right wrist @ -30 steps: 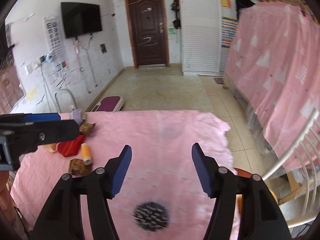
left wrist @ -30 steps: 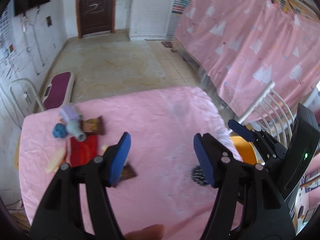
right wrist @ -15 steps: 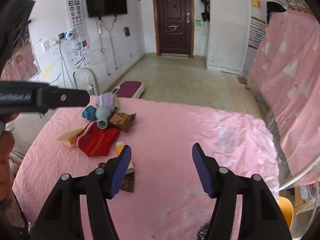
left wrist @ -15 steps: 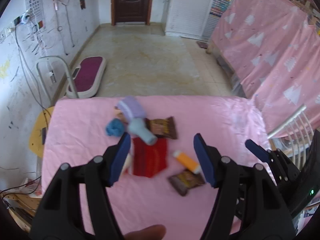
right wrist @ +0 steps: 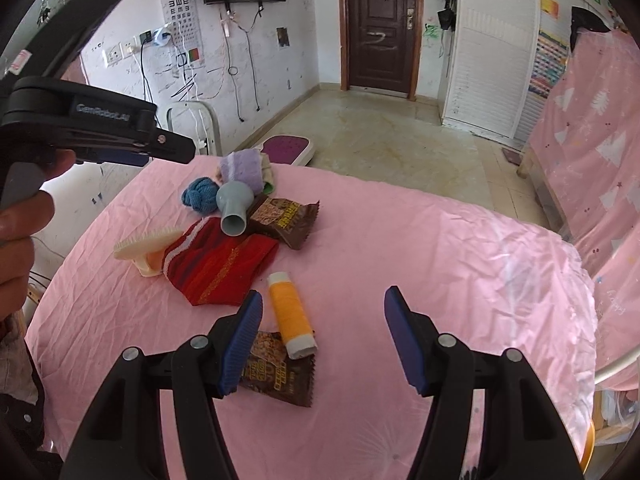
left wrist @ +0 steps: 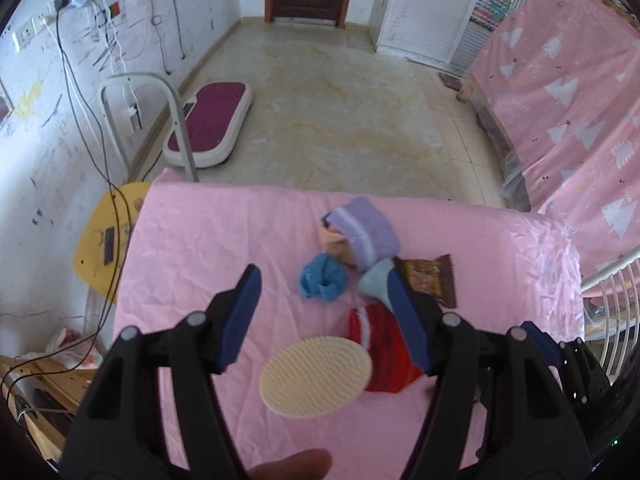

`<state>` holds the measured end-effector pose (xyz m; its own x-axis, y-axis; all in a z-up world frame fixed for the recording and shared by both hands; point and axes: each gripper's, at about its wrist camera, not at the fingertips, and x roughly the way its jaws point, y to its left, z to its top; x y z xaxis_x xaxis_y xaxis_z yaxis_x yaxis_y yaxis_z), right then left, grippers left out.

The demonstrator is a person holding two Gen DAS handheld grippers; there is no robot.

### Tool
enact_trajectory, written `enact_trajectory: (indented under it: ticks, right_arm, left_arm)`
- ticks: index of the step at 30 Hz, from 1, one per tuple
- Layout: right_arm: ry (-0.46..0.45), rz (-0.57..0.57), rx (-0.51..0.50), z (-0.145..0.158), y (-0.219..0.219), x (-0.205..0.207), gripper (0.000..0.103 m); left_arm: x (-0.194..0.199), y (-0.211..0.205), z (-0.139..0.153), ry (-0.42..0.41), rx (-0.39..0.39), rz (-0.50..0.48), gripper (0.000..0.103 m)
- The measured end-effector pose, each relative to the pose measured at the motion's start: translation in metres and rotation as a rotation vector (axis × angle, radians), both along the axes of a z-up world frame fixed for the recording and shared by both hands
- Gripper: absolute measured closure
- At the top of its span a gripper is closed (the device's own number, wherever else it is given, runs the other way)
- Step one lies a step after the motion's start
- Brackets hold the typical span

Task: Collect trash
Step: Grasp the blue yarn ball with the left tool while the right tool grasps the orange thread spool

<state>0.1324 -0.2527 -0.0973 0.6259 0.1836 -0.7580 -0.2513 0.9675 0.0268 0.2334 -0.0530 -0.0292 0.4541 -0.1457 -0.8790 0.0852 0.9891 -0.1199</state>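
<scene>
As both views have swung toward the clutter, left claw (left wrist: 326, 316) wide above cream brush (left wrist: 314, 376), right claw (right wrist: 322, 336) wide, empty.

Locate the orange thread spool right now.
Right wrist view: the orange thread spool lies on the pink cloth, beside the left finger, its near end overlapping a brown snack wrapper.

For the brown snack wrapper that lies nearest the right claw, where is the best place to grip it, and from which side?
Probably its free serrated end, from above: the brown snack wrapper lies flat, and the orange spool rests on its far edge.
</scene>
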Motion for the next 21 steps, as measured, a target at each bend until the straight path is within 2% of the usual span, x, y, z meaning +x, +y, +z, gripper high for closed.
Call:
enact_trajectory:
  ticks: [11,17,21]
  right_arm:
    - [0.025,0.027,-0.01,-0.012,0.008,0.012,0.05]
    - [0.042,0.034,-0.007,-0.019,0.01,0.017,0.051]
    - [0.052,0.04,-0.007,-0.022,0.013,0.021,0.06]
  left_arm:
    - [0.025,0.0,-0.033,0.075,0.01,-0.001,0.041]
    - [0.033,-0.001,-0.046,0.11,0.011,-0.003,0.051]
    - [0.037,-0.002,-0.053,0.138,0.0,-0.009,0.061]
